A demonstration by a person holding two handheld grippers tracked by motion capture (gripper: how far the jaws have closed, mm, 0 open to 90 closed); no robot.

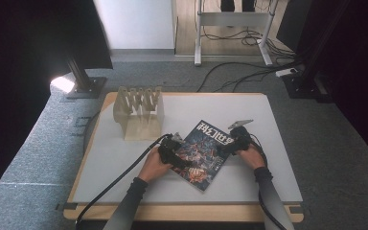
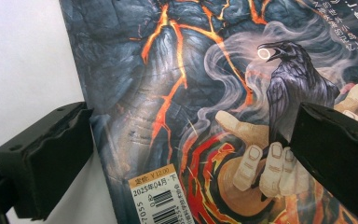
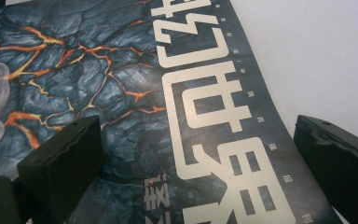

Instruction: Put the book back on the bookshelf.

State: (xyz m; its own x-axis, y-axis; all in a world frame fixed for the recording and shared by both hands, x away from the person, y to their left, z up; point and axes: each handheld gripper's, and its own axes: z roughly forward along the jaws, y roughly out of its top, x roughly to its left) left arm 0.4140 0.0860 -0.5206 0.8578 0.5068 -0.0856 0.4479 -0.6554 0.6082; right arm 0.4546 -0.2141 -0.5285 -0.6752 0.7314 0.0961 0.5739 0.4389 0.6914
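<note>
A magazine (image 1: 202, 148) with a lava-cracked cover and a raven lies flat and askew on the white tabletop (image 1: 278, 158), toward the middle of its near edge, well apart from the slotted wooden rack (image 1: 139, 111) by the far-left corner. The left tongs (image 1: 172, 154) straddle the magazine's left edge by the price sticker (image 2: 156, 196) — jaws wide open, one over bare tabletop, one over the cover, gripping nothing. The right tongs (image 1: 231, 146) stand equally wide across the opposite edge beside the large title lettering (image 3: 214, 135), also empty. The likely trouble is the thinness of the magazine: jaws closing on a flat edge could skate off, crease the cover, or pinch a few pages only — and uneven pulls from the two sides might tear or buckle it.
</note>
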